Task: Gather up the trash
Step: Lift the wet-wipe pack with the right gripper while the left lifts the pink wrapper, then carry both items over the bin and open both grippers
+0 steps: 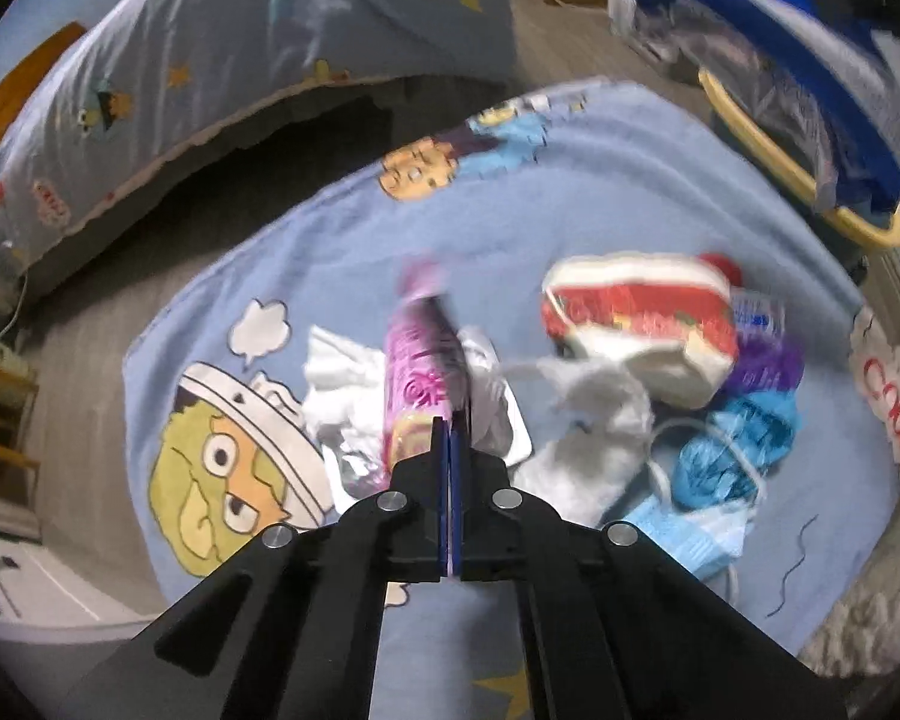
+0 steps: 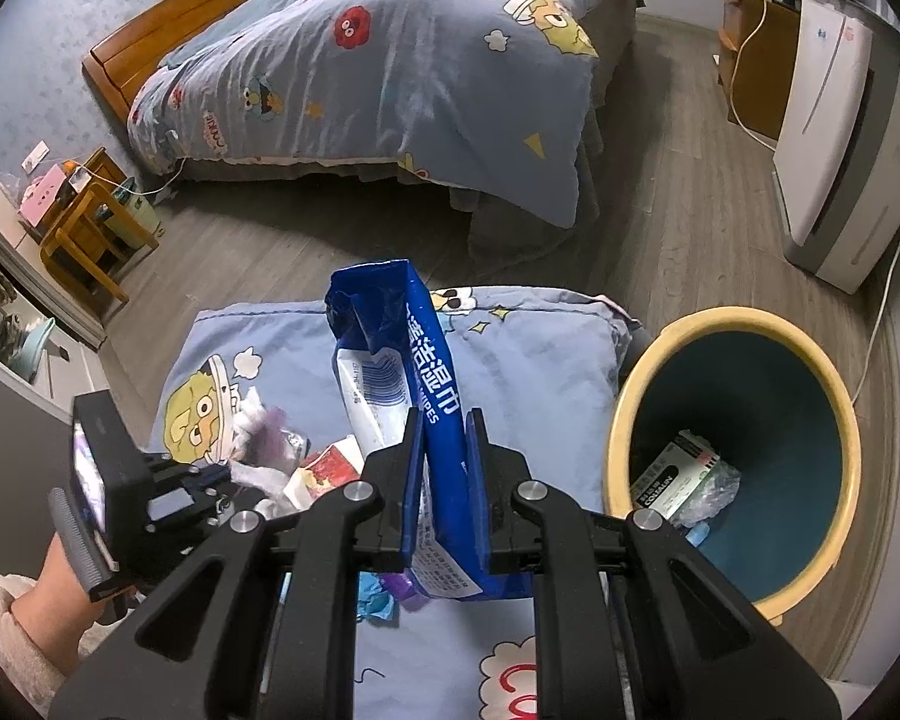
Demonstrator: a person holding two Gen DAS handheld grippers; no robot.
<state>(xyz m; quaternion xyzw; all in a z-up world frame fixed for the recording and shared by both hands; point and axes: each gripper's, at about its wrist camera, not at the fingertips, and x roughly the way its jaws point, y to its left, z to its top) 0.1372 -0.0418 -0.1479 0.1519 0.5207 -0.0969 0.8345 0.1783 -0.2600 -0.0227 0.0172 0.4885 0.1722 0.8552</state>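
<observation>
Blue pack [image 2: 444, 420] reads "WIPES"; binned box [image 2: 669, 471] "COLLAGEN".

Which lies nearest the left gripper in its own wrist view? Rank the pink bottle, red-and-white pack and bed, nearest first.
From the left gripper:
1. Pink bottle, right at the fingertips, slightly left.
2. Red-and-white pack, on the cushion, to the right.
3. Bed, across the floor, upper left.

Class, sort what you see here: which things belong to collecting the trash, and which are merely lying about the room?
Belongs to the job:
blue wipes packet
pink wrapper
crumpled tissue
red-and-white carton
yellow-rimmed bin

Lying about:
bed
wooden stool
white appliance
</observation>
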